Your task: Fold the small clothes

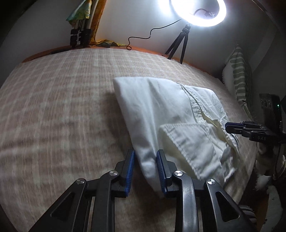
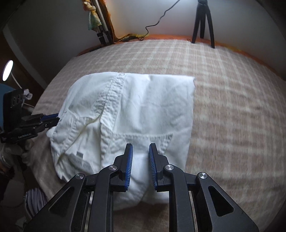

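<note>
garment: a white cotton garment [image 2: 135,110], partly folded, is lying on the bed [image 2: 232,114] over a beige checked blanket, toward the near side; stitched seams, a pocket-like panel and a small sewn label are showing.
left gripper [image 1: 145,169]: jaws are standing apart, with a near corner of the white cloth lying between the blue pads [image 1: 131,166]; not clamped. In the right wrist view its tips are touching the garment's left edge.
right gripper [image 2: 141,164]: jaws are parted and released, hovering over the near edge of the garment with cloth visible in the gap; whether the pads are touching fabric I cannot tell.
handling (judgement): light, limp, thin woven cloth; it is likely to sag and drag rather than hold shape, and layers may slide over one another. Not fragile. The ribbed pads should be gripping it well.
where to hold (judgement): at doubled seams or the thick stitched band, near corners, catching all layers so the fold is not opening.
hidden: the nearest edge is covered by the right gripper's frame; the underside layers and the garment type (shirt or shorts) are unclear.
blur: the blanket is smeared by motion in both views; label text is unreadable.
background: a ring light [image 1: 198,12] on a tripod is glaring at the far edge.
</note>
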{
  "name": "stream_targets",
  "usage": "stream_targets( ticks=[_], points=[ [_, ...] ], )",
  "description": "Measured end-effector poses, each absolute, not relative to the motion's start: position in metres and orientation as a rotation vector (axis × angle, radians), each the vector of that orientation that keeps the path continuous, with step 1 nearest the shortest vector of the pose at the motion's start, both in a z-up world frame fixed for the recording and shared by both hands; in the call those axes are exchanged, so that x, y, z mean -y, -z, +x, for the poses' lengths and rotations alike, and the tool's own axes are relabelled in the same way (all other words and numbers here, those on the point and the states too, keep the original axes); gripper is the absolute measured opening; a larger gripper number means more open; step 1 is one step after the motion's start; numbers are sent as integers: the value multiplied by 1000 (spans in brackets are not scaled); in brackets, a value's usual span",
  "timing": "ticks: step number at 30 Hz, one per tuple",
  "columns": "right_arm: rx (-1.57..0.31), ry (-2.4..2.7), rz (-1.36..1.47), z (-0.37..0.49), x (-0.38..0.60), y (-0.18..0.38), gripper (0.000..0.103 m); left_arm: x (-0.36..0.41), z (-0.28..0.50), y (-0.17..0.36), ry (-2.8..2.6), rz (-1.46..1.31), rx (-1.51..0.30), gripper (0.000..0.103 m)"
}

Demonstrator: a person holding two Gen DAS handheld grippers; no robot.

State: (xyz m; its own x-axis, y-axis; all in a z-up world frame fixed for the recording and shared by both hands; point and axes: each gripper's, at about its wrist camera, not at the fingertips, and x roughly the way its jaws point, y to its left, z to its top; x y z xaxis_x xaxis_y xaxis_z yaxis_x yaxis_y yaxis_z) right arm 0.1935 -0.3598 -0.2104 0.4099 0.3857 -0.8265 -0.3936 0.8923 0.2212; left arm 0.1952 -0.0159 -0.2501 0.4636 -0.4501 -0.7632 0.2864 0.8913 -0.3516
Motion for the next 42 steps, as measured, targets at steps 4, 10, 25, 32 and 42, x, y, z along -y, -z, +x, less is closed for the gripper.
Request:
stream_targets(
  ticks=[4,10,25,32,42],
  points=[
    [-1048,-501,58,178,383,204,17,12,183,239,461,-140,-1010,27],
    [-986,-465,179,167,421,185,43,-15,175,213,447,-264,-941,48],
    [-1066,-498,479,194,444,229,47,-26,200,259,448,-670,-1027,71],
    [-1061,-552,535,200,437,233,47,-13,210,263,473,-695,-1033,54],
    [-1063,-530,448,202,403,220,18,7,216,259,439,-584,-1022,18]
  ],
)
